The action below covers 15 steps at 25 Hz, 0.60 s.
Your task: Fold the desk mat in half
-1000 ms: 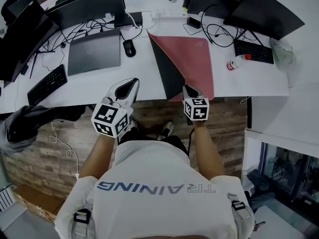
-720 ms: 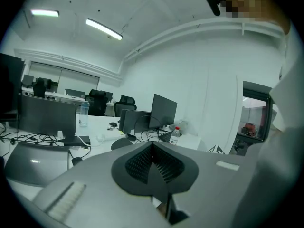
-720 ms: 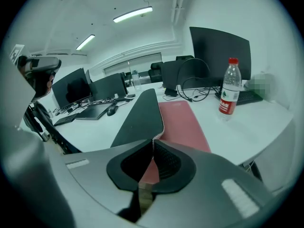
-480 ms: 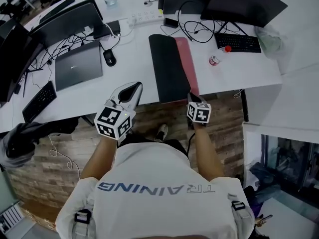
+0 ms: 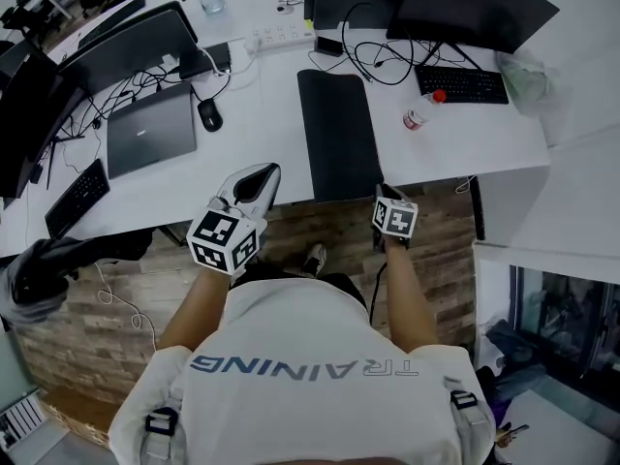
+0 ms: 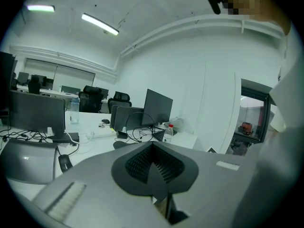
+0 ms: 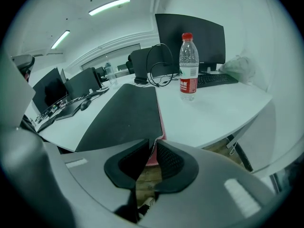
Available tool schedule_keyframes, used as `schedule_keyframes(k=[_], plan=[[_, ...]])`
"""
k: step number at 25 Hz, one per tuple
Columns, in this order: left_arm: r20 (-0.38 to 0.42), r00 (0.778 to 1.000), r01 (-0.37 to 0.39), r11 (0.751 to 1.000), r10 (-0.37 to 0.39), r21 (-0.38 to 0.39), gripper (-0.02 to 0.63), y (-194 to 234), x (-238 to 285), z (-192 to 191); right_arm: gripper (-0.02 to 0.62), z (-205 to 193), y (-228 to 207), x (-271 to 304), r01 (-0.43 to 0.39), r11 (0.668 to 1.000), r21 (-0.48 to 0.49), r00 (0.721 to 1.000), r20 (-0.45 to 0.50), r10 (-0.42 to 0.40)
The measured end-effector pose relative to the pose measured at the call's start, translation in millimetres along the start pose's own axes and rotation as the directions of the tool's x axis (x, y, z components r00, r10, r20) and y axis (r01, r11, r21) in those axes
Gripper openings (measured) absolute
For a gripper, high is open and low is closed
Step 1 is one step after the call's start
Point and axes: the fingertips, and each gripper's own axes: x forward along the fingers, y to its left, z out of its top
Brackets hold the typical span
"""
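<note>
The desk mat (image 5: 337, 134) lies folded in half on the white desk (image 5: 262, 114), black side up, long side running away from me. In the right gripper view the mat (image 7: 126, 113) shows a thin pink edge at its near right corner. My right gripper (image 5: 385, 194) hangs at that corner over the desk's front edge. Its jaws (image 7: 154, 144) are opening, with the pink corner edge just between the tips and a gap showing. My left gripper (image 5: 260, 174) is held at the desk's front edge, left of the mat, shut (image 6: 153, 148) on nothing.
A water bottle (image 5: 422, 109) (image 7: 188, 68) stands right of the mat. A laptop (image 5: 150, 129) and mouse (image 5: 207, 114) lie to its left. Monitors, keyboards (image 5: 460, 83), a power strip (image 5: 281, 35) and loose cables fill the back. A brick-patterned floor lies below the desk edge.
The mat's lifted half has come down over the pink side, so the mat now lies flat and black. The right gripper has drawn slightly back from the corner. The left gripper stays put.
</note>
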Motion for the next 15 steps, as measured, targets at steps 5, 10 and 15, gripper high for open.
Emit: schedule_keyframes(k=[5,10,15], plan=[[0.02,1.0,-0.005,1.0,0.005,0.004,0.0,8,-8,8,0.104,40,-4,-28,0.08,0.996,0.041,0.989,0.125,-0.084],[0.072,0.997,-0.001,1.0,-0.001,0.018,0.001,16,-21,30,0.012,111,32,-77,-0.001,0.999,0.033,0.951,0.308,-0.01],[0.13,0.991,0.001,0.999,-0.006,0.038,0.0,28,-45,56,0.012,173,89,-130,-0.072,0.996,-0.053,0.885,0.457,0.088]])
